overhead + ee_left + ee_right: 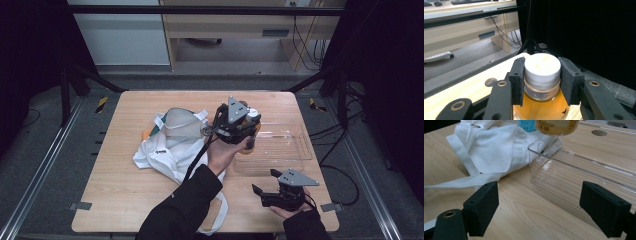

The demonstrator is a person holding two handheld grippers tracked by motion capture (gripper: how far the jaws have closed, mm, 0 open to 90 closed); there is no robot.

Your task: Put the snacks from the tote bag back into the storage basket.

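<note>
The left gripper (541, 82) clamps its jaws on the white cap of the amber bottle (541, 105), held above the clear tray (295, 145); lower it straight, upright. The right gripper (544, 207) rests spread.

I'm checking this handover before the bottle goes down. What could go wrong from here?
The left gripper grips the bottle only at its white cap, so the heavy body could swing or slip. The bottle hangs above the clear tray's near wall and might clip it. The white bag lies against the tray and could snag.
</note>
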